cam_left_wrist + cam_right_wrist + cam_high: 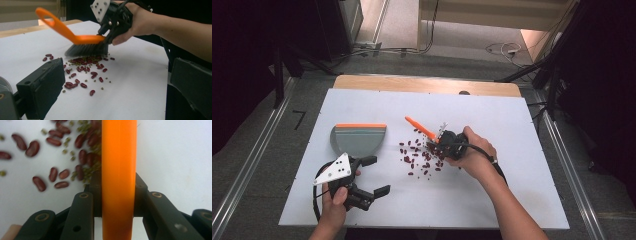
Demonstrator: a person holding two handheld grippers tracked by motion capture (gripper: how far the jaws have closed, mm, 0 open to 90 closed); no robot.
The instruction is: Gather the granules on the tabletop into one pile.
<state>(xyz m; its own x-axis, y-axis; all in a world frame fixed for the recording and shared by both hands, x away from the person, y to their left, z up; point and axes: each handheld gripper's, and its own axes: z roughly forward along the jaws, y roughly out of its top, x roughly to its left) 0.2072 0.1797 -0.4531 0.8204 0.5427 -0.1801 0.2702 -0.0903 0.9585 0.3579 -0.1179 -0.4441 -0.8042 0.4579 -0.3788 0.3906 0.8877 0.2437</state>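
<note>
An orange hand brush [421, 127] with grey bristles [86, 50] stands on a scatter of red kidney beans [419, 157] and small green beans in the middle of the white board [492, 190]. My right gripper [438, 142] is shut on the brush's orange back [118, 165], with a jaw pressed against each side. A grey dustpan [358, 138] with an orange lip lies to the left of the beans. My left gripper [379, 175] is held open near the board's front left, pointing toward the beans [82, 72], with nothing between its jaws.
The white board lies on a wooden table [422, 82] whose far edge shows behind it. Grey floor with metal rails [257, 150] and cables [504, 49] surrounds the table. Bare board stretches to the right and front of the beans.
</note>
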